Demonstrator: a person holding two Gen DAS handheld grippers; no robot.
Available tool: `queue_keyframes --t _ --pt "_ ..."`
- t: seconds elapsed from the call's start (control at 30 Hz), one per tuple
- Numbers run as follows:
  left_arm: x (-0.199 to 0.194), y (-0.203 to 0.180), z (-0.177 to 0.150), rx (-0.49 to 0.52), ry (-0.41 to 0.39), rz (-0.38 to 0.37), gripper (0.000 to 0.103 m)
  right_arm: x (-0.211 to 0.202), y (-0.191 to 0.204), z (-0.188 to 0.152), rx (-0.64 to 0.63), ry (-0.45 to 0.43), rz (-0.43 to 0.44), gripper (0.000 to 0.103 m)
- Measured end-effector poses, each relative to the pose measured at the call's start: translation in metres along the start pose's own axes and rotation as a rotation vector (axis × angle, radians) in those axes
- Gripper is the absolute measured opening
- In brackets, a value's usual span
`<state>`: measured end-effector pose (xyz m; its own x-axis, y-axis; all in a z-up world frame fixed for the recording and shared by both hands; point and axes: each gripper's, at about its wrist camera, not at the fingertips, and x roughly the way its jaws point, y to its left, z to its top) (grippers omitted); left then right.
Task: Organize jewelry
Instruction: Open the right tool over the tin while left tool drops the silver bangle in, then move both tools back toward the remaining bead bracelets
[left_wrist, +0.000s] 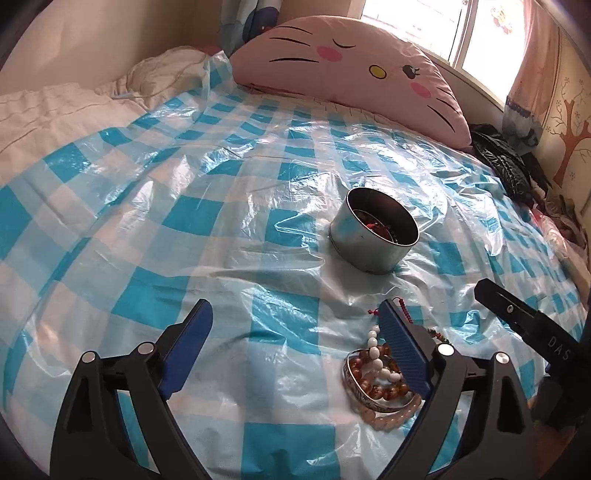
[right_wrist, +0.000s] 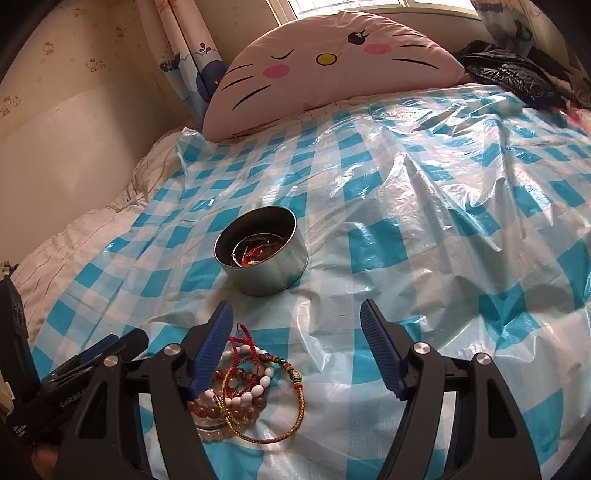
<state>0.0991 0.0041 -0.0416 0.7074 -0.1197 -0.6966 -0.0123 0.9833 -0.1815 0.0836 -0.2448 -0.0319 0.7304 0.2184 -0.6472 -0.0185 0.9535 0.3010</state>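
Note:
A round metal tin (left_wrist: 373, 236) stands on the blue-and-white checked plastic sheet (left_wrist: 184, 206), with some red jewelry inside; it also shows in the right wrist view (right_wrist: 263, 254). A pile of bracelets (left_wrist: 380, 380) lies in front of it: brown beads, white beads, a silver bangle, braided cords. My left gripper (left_wrist: 295, 314) is open and empty, its right finger beside the pile. My right gripper (right_wrist: 297, 314) is open and empty, its left finger over the pile (right_wrist: 251, 384). The right gripper's finger also shows in the left wrist view (left_wrist: 517, 314).
A pink cat-face pillow (left_wrist: 354, 66) leans at the head of the bed. A white quilt (left_wrist: 55, 110) lies bunched at the left. Black clothing (left_wrist: 506, 166) lies at the right edge. The left gripper's body shows at the right wrist view's lower left (right_wrist: 81, 369).

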Motion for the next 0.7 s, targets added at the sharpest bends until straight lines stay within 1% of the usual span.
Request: queue_keyframes --t 0.07,0.17,0.33,0.5,0.53,0.67,0.7 --pt "0.001 0.000 0.001 -0.001 -0.005 0.025 0.091 -0.001 -0.001 0.000 0.003 -0.003 -0.021 0.070" --pt "0.005 -0.003 0.001 0.020 0.017 0.049 0.091 -0.002 -0.007 0.000 0.024 -0.006 -0.040 0.071" --pt "0.000 -0.009 -0.002 0.054 -0.010 0.070 0.091 -0.008 -0.010 0.001 0.030 -0.039 -0.082 0.072" --pt "-0.003 -0.003 -0.002 0.019 -0.014 0.072 0.091 -0.015 -0.002 0.000 -0.012 -0.066 -0.131 0.076" --pt "-0.004 -0.001 -0.002 0.009 -0.014 0.072 0.091 -0.017 0.001 -0.001 -0.023 -0.069 -0.134 0.076" --pt "-0.002 0.004 -0.001 -0.014 -0.004 0.073 0.092 -0.023 0.012 -0.005 -0.066 -0.081 -0.133 0.084" --pt "-0.002 0.005 -0.001 -0.016 -0.001 0.073 0.093 -0.024 0.013 -0.006 -0.072 -0.081 -0.129 0.085"
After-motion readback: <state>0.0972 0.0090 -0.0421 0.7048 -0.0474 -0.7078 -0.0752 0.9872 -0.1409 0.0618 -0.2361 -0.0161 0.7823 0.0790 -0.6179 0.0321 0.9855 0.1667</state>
